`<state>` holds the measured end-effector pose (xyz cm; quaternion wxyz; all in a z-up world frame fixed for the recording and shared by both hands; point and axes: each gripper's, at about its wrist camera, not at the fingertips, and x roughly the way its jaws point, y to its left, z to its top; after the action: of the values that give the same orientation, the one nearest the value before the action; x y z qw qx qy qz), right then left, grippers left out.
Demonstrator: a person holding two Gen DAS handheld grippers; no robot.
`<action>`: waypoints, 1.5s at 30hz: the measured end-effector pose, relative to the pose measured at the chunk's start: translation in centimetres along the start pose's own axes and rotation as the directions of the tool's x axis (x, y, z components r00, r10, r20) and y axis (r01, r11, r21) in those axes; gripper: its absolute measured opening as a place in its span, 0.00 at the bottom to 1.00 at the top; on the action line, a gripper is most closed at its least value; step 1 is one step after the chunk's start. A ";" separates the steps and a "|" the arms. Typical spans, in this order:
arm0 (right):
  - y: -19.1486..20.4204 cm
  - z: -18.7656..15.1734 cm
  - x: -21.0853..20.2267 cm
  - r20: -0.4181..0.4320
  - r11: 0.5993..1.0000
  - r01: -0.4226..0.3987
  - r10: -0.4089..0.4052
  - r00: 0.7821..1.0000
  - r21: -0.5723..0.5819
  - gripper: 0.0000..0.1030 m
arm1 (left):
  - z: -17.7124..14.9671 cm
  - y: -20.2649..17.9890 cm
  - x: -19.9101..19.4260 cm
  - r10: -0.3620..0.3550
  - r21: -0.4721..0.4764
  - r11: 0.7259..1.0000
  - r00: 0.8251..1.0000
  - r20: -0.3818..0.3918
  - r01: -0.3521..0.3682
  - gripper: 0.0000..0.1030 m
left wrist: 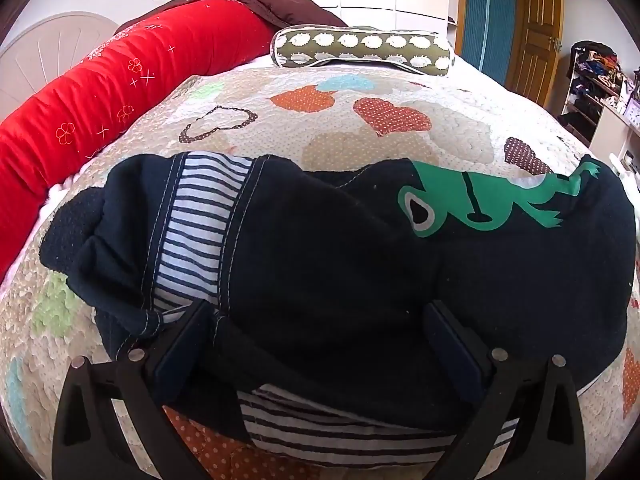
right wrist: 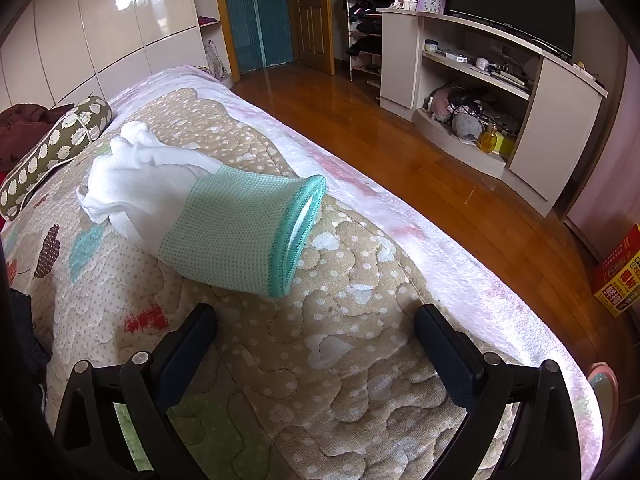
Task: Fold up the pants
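While the dark navy fleece pants with green frog print (left wrist: 340, 248) lie bunched on the quilted heart-patterned bed (left wrist: 360, 136), folding looks barely begun.
Left tongs (left wrist: 320, 320) released, straddling the pants' near edge; right tongs (right wrist: 316, 320) released over bare quilt beside them.

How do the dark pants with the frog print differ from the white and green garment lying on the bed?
The pants are dark navy with a green frog print and striped panels; the white and green garment is pale, with a white body and a mint knitted cuff. The pants lie between the open fingers of the left gripper; the garment lies beyond the open right gripper, untouched. The pants fill the left wrist view; the garment looks smaller. Both lie rumpled on the quilt.
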<state>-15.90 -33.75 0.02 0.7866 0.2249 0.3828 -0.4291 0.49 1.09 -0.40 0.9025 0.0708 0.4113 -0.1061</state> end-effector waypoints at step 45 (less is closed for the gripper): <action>0.1 0.0 0.1 0.000 1.000 0.000 0.000 1.000 0.000 0.98 | 0.0 0.3 -0.1 -0.001 0.001 1.000 1.000 -0.001 0.001 1.00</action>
<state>-15.82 -33.75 -0.09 0.7866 0.2249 0.3828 -0.4291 0.50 1.42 -0.30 0.9022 0.0713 0.4119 -0.1067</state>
